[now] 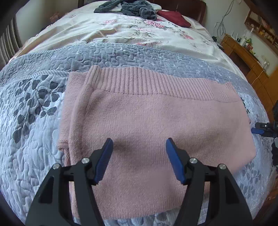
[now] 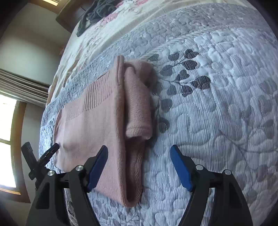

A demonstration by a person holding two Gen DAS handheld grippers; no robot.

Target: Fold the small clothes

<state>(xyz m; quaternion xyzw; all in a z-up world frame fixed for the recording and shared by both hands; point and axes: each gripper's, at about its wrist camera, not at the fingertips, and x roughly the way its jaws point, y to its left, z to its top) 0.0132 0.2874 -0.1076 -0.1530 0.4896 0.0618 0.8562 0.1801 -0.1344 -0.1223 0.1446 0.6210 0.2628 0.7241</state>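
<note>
So, beneath everything you have the bed, covered near you by a grey-blue quilted bedspread (image 1: 34, 111) with a leaf pattern, and farther off by a cream floral sheet (image 1: 107, 29). At the far end of that sheet lie a heap of dark grey clothes (image 1: 132, 7) and, just beside it, a dark red garment (image 1: 173, 17). To the right of the bed stands a wooden cabinet (image 1: 246, 57) with small items on top.

On the quilt, close to you, the pink knitted sweater (image 1: 147, 121) lies folded into a flat block, its ribbed hem on the far edge. In your right wrist view a folded sleeve (image 2: 139, 104) rests along the right side of the block, its cuff pointing toward you.

Your left gripper (image 1: 139, 144) hangs over the near middle of the sweater with its blue pads spread wide and nothing between them. Your right gripper (image 2: 139, 151) is equally wide apart and empty, straddling the sweater's near right edge: one pad is over the knit, the other over bare quilt. Whether either touches the fabric, you cannot tell.
</note>
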